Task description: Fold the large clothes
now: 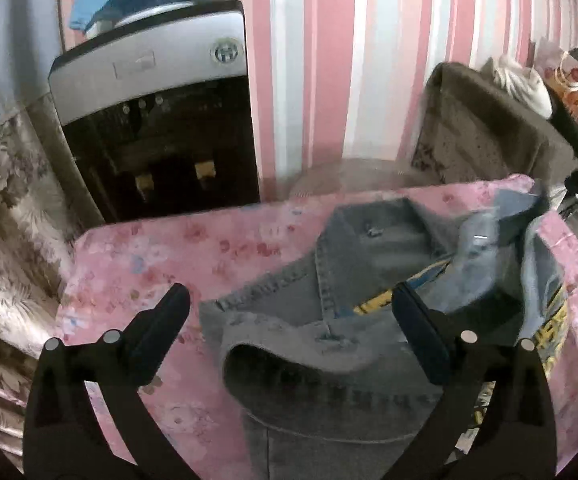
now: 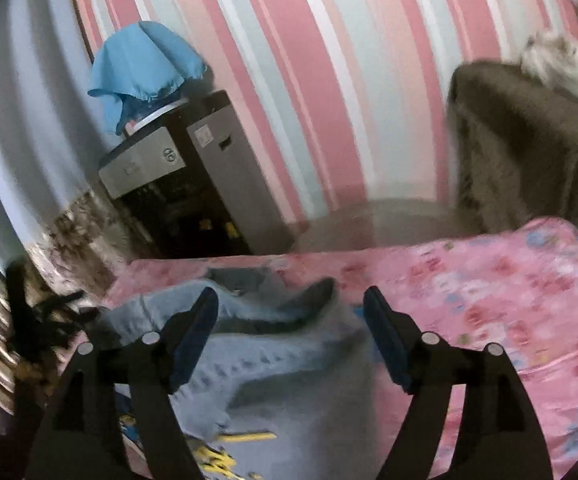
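Note:
A grey-blue denim jacket (image 1: pixel 369 248) with yellow print inside lies crumpled on the table's pink floral cover (image 1: pixel 149 256). My left gripper (image 1: pixel 291 292) is open wide just above its near folded edge; the fingers stand on either side of the denim and do not press it. In the right wrist view the jacket (image 2: pixel 297 380) shows its paler side, bunched up on the left part of the cover (image 2: pixel 489 300). My right gripper (image 2: pixel 289 294) is open over that bunch, and cloth lies between and under its fingers without being pinched.
Beyond the table's far left corner stands a water dispenser (image 1: pixel 153 120), with a blue cloth (image 2: pixel 145 60) draped over its bottle. A brown armchair (image 1: pixel 489 128) stands past the far right corner. A floral curtain (image 1: pixel 5 208) hangs at the left, in front of a pink striped wall.

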{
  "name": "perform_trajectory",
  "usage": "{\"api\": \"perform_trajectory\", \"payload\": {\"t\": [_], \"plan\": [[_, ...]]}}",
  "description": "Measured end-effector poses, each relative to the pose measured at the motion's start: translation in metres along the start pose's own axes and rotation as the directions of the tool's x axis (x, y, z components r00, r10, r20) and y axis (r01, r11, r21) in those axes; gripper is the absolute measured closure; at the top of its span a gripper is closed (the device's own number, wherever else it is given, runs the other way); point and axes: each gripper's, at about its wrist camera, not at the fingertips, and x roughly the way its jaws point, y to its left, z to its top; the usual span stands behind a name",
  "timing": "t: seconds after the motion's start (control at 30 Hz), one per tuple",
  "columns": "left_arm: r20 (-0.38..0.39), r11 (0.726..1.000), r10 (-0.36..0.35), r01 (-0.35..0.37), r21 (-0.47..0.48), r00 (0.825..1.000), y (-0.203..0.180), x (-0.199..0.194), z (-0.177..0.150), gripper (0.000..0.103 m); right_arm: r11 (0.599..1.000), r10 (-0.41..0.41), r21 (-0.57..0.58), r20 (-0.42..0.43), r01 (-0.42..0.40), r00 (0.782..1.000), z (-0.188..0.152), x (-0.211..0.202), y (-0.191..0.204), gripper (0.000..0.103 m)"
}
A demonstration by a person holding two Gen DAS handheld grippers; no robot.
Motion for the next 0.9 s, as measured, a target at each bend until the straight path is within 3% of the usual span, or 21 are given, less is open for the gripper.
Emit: {"api": "perform_trajectory", "payload": {"t": [0.23, 0.47, 0.57, 0.7, 0.8, 0.87, 0.9], "plan": [[-0.009, 0.998, 0.023, -0.024, -0.058, 1.000, 0.026, -0.024, -0.018, 0.003, 0.990, -0.109, -0.103, -0.085, 0.100, 0.990, -0.033, 0.011, -0.006, 0.027], [-0.005, 0.989, 0.024, -0.024, -0.147, 1.000, 0.070, -0.057, -0.054, 0.003, 0.986, -0.118, -0.134, -0.173, 0.095, 0.978, -0.054, 0.044, -0.013, 0.027], [-0.056, 0.995, 0.016, -0.022, -0.102, 0.998, 0.071, -0.050, -0.066, 0.003, 0.986, -0.109, -0.150, -0.208, 0.078, 0.972, -0.054, 0.061, -0.011, 0.027], [-0.132, 1.000, -0.019, 0.021, 0.016, 0.991, 0.043, -0.018, -0.078, 0.003, 0.985, -0.127, -0.142, -0.258, 0.093, 0.958, -0.057, 0.085, -0.017, 0.028], [-0.121, 0.998, -0.032, 0.039, 0.058, 0.992, 0.024, 0.004, -0.076, 0.006, 0.976, -0.144, -0.193, -0.238, 0.099, 0.961, -0.062, 0.087, -0.006, 0.057], [-0.115, 0.995, -0.070, 0.077, 0.063, 0.991, 0.017, 0.014, -0.070, 0.042, 0.964, -0.160, -0.244, -0.216, 0.105, 0.963, -0.064, 0.086, 0.006, 0.078], [-0.120, 0.993, -0.092, 0.100, 0.057, 0.988, 0.014, 0.022, -0.065, 0.051, 0.957, -0.163, -0.270, -0.212, 0.103, 0.964, -0.066, 0.086, 0.012, 0.085]]}}
